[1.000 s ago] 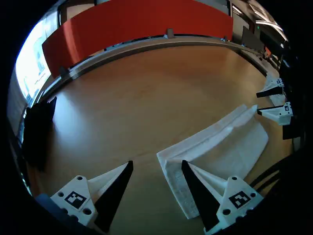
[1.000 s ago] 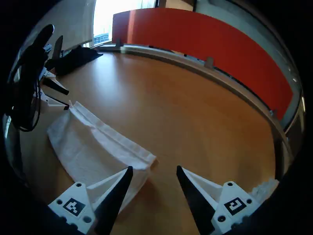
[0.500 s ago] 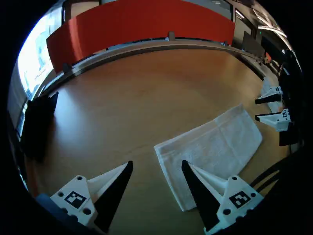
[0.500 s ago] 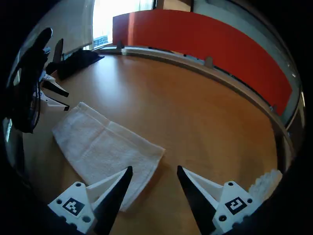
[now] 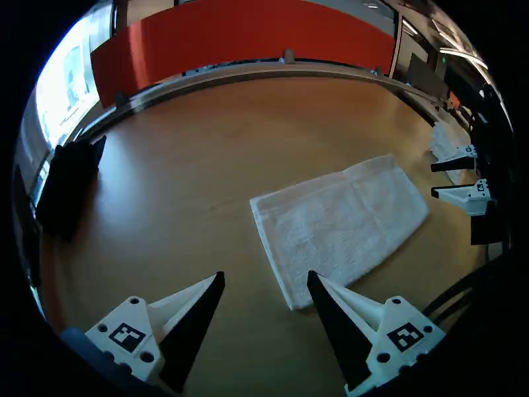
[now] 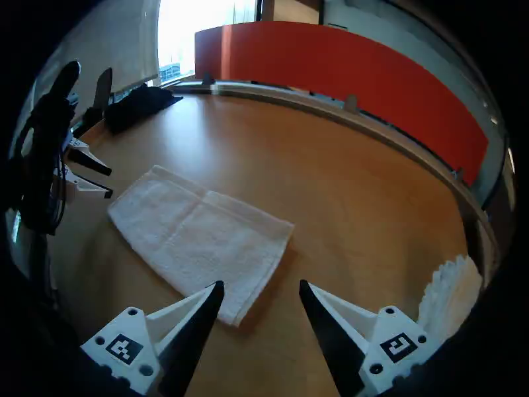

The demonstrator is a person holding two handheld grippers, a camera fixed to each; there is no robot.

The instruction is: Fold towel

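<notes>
Okay, white towel (image 5: pixel 340 221) lies folded flat on the wooden bench (image 5: pixel 198 165). It is a rough rectangle with a fold line crossing it partway along.

Left claw (image 5: pixel 264 274): fingers apart, nothing between them, held over bare bench. In the left gripper view the towel's near corner sits just beside the inner edge of one finger. The rest of the towel stretches away toward the right edge.

Right claw (image 6: pixel 261 283): fingers spread too, gripping nothing. In the right gripper view the towel's near corner falls in the gap between the fingers, closer to the finger on the picture's left.

Each claw also shows farther off in the other view. The right claw sits at the right edge of the left gripper view, tips apart and pointing at the towel's far short end, near it but not touching. The left claw sits at the left edge of the right gripper view, tips apart, near the towel's other short end, held by a dark hand.

Red partition (image 5: pixel 251 33) runs along the bench's far edge. Black bundle (image 5: pixel 66 185) rests near the bench corner, by the bright window (image 6: pixel 192 33). White ribbed cloth (image 6: pixel 449 298) lies at the bench's edge, well apart from the towel.
</notes>
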